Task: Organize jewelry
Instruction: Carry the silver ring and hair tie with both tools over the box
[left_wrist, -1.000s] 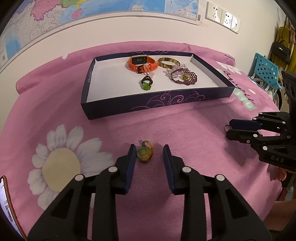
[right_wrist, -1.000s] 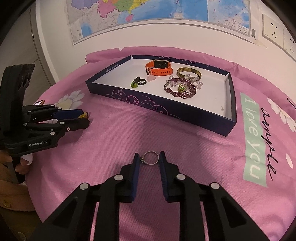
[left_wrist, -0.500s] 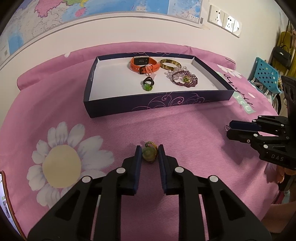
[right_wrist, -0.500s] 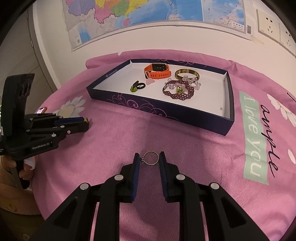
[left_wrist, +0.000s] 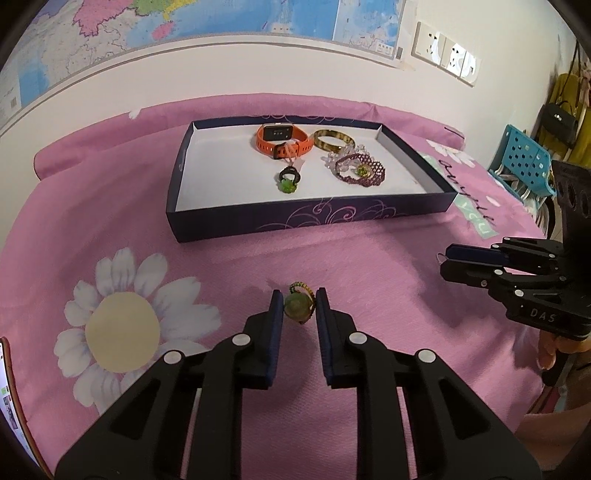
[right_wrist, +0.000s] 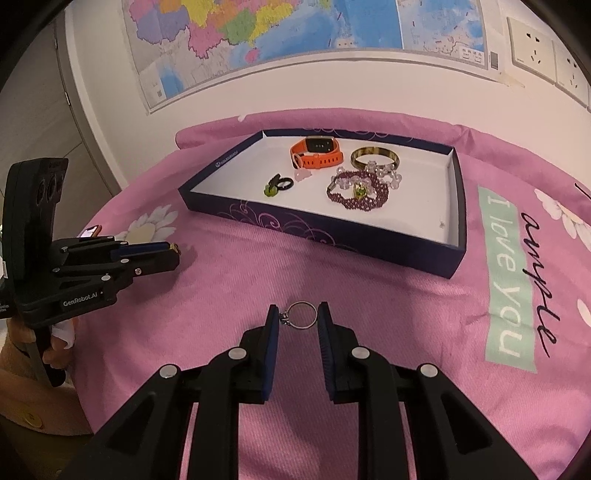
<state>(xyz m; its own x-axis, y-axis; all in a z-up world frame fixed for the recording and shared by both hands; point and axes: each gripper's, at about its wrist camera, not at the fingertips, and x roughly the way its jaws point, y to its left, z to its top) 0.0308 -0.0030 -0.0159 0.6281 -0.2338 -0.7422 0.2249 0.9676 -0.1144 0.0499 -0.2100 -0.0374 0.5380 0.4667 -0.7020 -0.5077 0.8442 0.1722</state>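
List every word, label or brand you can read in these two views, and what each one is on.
"DAS": right gripper, on its body.
"GenRobot.AI": left gripper, on its body.
"I love you": green panel of the pink cloth.
Script word beside that panel: partly cut off, not readable.
Wall map labels: too small.
Logo on the box rim: too small.

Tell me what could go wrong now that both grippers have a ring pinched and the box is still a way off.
The left gripper holds the green bead ring only at the pad tips, so it might twist or slip out.

The thin silver ring in the right gripper is pinched at its edges and could pop free onto the pink cloth.

A careless drop could land on jewelry already crowding the far side of the box.
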